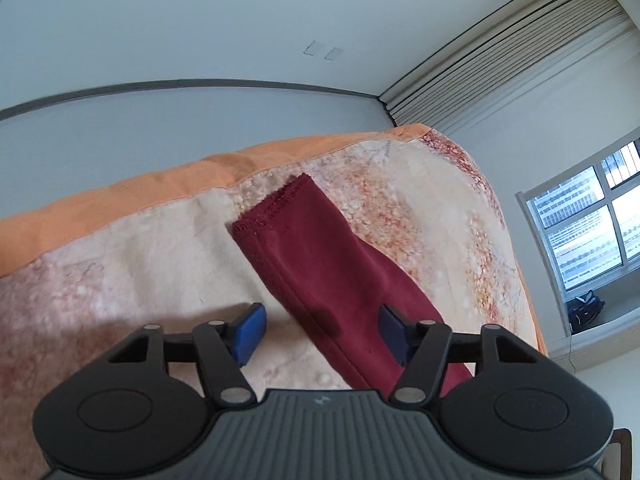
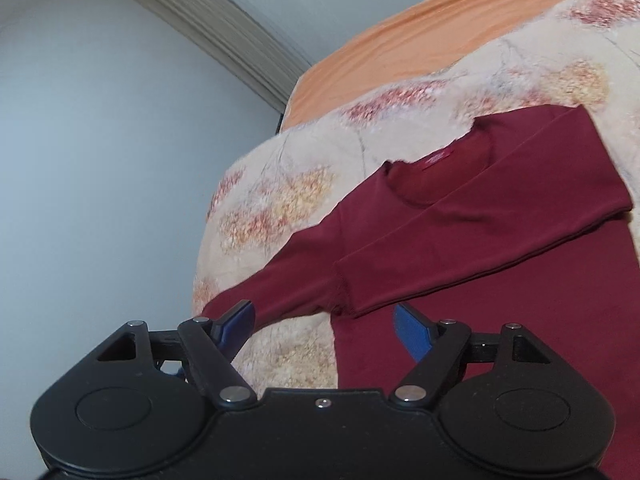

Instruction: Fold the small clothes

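Observation:
A maroon long-sleeved shirt (image 2: 500,280) lies flat on the bed. In the right wrist view one sleeve (image 2: 480,224) is folded across its chest, with the cuff (image 2: 348,292) just ahead of my right gripper (image 2: 324,332). The other sleeve (image 2: 280,280) stretches out towards the bed's edge. My right gripper is open, with nothing pressed between its blue pads (image 2: 410,332). In the left wrist view a maroon sleeve (image 1: 320,264) runs diagonally over the blanket, its cuff (image 1: 272,208) at the far end. My left gripper (image 1: 322,332) hovers open over that sleeve; the pads (image 1: 250,332) do not press it.
The bed carries a cream floral blanket (image 1: 140,264) with an orange sheet (image 1: 120,204) along its far edge. Pale walls surround it. A pleated curtain (image 1: 520,56) hangs in the corner, beside a window (image 1: 584,228) with a dark bag (image 1: 584,310) on its sill.

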The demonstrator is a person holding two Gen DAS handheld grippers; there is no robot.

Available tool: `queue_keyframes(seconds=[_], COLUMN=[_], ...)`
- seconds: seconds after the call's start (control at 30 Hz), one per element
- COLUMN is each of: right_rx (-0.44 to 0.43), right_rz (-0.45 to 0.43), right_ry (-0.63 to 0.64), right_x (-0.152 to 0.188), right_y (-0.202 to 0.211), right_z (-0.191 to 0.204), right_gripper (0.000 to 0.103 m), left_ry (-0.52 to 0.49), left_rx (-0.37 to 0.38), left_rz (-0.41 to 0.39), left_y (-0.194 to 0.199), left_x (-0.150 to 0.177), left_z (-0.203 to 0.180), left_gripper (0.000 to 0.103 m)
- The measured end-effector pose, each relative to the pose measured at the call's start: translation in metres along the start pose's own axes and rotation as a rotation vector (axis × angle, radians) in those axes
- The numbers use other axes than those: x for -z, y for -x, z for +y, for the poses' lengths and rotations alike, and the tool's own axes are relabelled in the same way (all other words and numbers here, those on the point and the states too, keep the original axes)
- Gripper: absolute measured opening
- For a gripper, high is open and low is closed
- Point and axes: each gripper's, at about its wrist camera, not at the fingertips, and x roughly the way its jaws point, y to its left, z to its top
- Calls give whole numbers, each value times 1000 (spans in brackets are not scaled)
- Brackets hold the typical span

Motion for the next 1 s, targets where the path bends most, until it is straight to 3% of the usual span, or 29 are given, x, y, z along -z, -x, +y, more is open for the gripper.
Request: queue_keyframes(seconds=[0.27,0.3,0.33,0.37,0.4,0.57,0.67,0.77,0.87,1.0], right_rx=[-8,-11,-14,-20,-30,-94,-113,-121,-118,-96], right_rz=[50,53,55,55,55,84,118,183,181,195], right_ry=[78,81,81,80,79,71,117,147,147,62], right_x=[-10,-11,-12,-13,-14,-29,-43,-57,-68,-80], right_y=[-36,-41,-44,-47,-51,-79,-110,-147,-170,-178], right_z=[50,54,57,60,64,93,124,152,164,142], right_gripper=[79,79,79,79,79,79,79,79,79,79], left_ry=[61,64,66,59,37,-258,-503,-761,-968,-1118], left_rx=[5,11,16,27,38,68,45,35,86,164], left_rz=[-40,-45,-49,-45,-35,-93,-132,-159,-129,-105], left_y=[-24,-24,-25,-25,-24,1,14,21,18,15], left_x=[-7,-8,-10,-11,-13,-8,9,41,85,140], left_z=[15,14,13,11,7,-49,-94,-137,-173,-204], left_gripper=[63,58,49,19,4,5,5,5,5,5])
